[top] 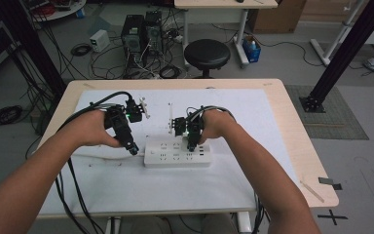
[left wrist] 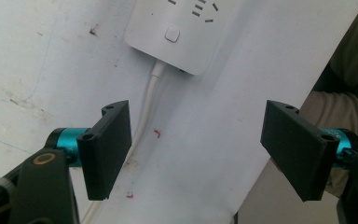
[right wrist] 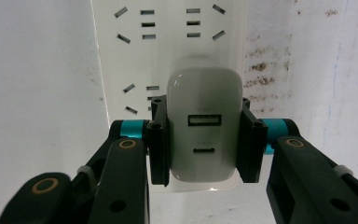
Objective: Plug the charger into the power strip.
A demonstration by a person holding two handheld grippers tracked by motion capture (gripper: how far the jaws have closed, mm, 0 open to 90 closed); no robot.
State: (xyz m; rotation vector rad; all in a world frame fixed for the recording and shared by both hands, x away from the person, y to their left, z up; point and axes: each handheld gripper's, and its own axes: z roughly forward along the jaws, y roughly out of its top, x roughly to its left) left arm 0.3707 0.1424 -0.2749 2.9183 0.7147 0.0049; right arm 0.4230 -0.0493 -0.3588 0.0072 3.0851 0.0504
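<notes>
A white power strip (top: 177,153) lies on the white sheet in the middle of the table. My right gripper (top: 192,146) points down over the strip's right part and is shut on a white USB charger (right wrist: 204,137), whose two ports face the camera; the charger stands on the strip (right wrist: 168,51) among its sockets. My left gripper (top: 133,150) hovers just off the strip's left end, jaws open with nothing between them. In the left gripper view the strip's end with its switch button (left wrist: 172,34) and its white cable (left wrist: 149,102) lie beyond the open gripper (left wrist: 196,149).
The white sheet (top: 253,126) covers most of the wooden table (top: 302,156). A thin white stick (top: 170,117) stands behind the strip. Black gripper cables (top: 73,190) trail off the front left edge. A stool (top: 207,54) and computer towers (top: 141,34) stand beyond the table.
</notes>
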